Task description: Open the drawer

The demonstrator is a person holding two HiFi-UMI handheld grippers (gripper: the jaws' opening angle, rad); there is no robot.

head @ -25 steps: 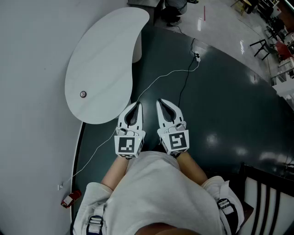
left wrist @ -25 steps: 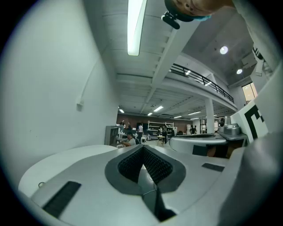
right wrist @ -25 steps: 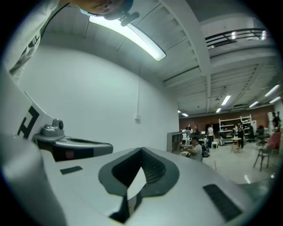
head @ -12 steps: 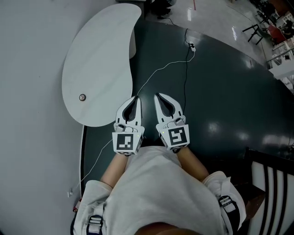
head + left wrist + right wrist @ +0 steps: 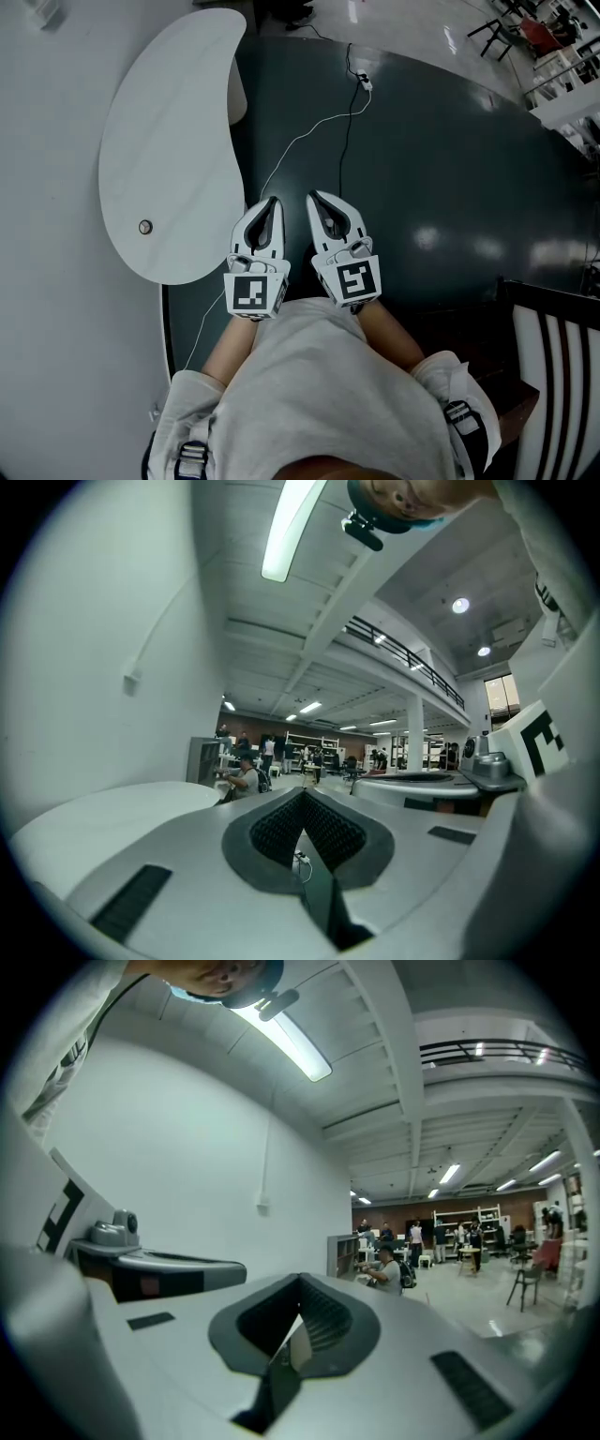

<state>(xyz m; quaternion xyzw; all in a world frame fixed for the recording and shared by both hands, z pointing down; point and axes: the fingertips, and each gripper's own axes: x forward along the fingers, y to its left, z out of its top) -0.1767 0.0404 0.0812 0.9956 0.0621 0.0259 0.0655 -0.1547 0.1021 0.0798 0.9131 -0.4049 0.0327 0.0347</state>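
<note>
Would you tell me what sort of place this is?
Probably a large open lab or workshop hall: shelving and people far back, a mezzanine railing overhead, cables across the dark floor.

Person seen from above, wearing a pale short-sleeved shirt [image 5: 319,394], with dark webbing straps [image 5: 192,457] and light buckles at either hip. The left tongs [image 5: 273,201] and right tongs [image 5: 313,196] are white moulded shells tapering to curved points, each with a dark teardrop-shaped recess along its top and a cube [image 5: 253,293] bearing black-and-white square markers at the rear. The pads [image 5: 330,831] lining the inner faces are dark grey and finely ribbed; narrow black rectangular slots [image 5: 131,902] mark the shells.
</note>
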